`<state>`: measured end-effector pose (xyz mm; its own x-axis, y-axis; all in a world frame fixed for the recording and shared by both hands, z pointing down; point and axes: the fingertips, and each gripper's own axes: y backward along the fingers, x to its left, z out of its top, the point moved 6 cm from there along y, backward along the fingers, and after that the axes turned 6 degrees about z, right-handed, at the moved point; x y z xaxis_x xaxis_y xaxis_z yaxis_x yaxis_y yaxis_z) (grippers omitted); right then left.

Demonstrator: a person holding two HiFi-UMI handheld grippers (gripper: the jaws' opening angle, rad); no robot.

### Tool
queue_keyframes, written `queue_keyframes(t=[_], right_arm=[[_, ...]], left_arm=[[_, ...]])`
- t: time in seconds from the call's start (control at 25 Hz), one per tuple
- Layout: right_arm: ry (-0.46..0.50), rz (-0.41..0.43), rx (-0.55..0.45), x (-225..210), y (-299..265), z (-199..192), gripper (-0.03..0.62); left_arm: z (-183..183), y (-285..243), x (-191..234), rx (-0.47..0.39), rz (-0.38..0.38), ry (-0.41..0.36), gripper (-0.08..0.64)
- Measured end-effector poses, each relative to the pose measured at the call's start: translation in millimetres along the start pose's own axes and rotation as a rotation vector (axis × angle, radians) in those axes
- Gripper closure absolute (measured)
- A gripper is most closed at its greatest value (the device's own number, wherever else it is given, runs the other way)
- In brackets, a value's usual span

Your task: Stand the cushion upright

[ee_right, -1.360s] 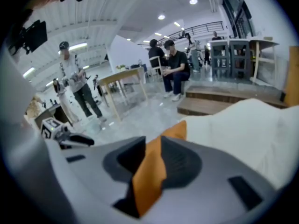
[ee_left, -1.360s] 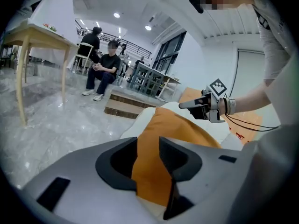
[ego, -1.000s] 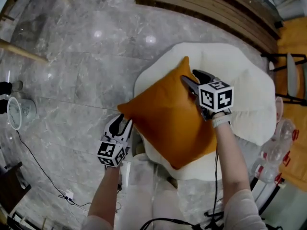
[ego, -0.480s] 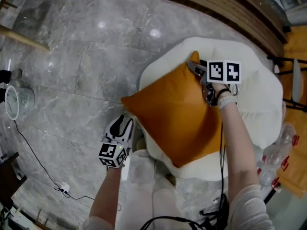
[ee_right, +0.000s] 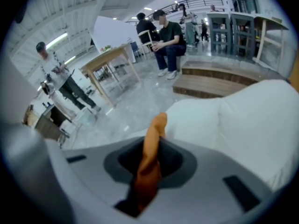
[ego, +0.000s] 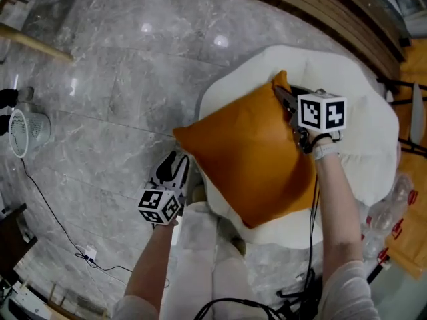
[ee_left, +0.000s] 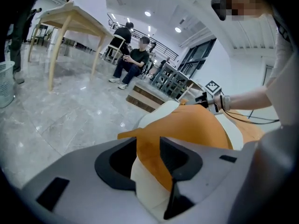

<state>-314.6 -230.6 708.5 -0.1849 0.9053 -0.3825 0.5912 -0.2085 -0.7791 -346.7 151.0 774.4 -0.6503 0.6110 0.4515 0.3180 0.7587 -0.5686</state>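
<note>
Orange cushion (ego: 247,159) tilted on white chair (ego: 360,125), right gripper (ego: 279,91) jaws just been closing, now pinching its 1 o'clock corner, left gripper (ego: 179,161) jaws apart, gripping nothing, beside its 8 o'clock edge

Pinching the top corner of the orange cushion (ego: 247,159) with the right gripper (ego: 285,97), jaws just closing onto it. Holding the left gripper (ego: 180,160) just beside its lower-left edge. Lying slanted on a white seat (ego: 360,132).
</note>
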Motion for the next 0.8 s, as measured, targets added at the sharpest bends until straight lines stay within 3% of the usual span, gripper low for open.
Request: queue_keyframes(t=[0.16, 0.36, 0.52, 0.72, 0.8], right_arm=[[0.021, 0.057, -0.076, 8, 27, -5, 0.522], [0.049, 0.097, -0.195, 14, 78, -16, 0.523], [0.072, 0.111, -0.247, 21, 103, -22, 0.523], [0.113, 0.114, -0.282, 27, 119, -28, 0.525], [0.123, 0.120, -0.292, 31, 122, -30, 0.526]], left_arm=[[1, 0, 10, -0.022, 0.029, 0.102, 0.402], [3, 0, 18, -0.090, 0.028, 0.330, 0.402], [16, 6, 1, -0.158, -0.107, 0.363, 0.397], [19, 16, -6, -0.170, -0.294, 0.565, 0.247], [19, 17, -9, -0.145, -0.358, 0.603, 0.199]])
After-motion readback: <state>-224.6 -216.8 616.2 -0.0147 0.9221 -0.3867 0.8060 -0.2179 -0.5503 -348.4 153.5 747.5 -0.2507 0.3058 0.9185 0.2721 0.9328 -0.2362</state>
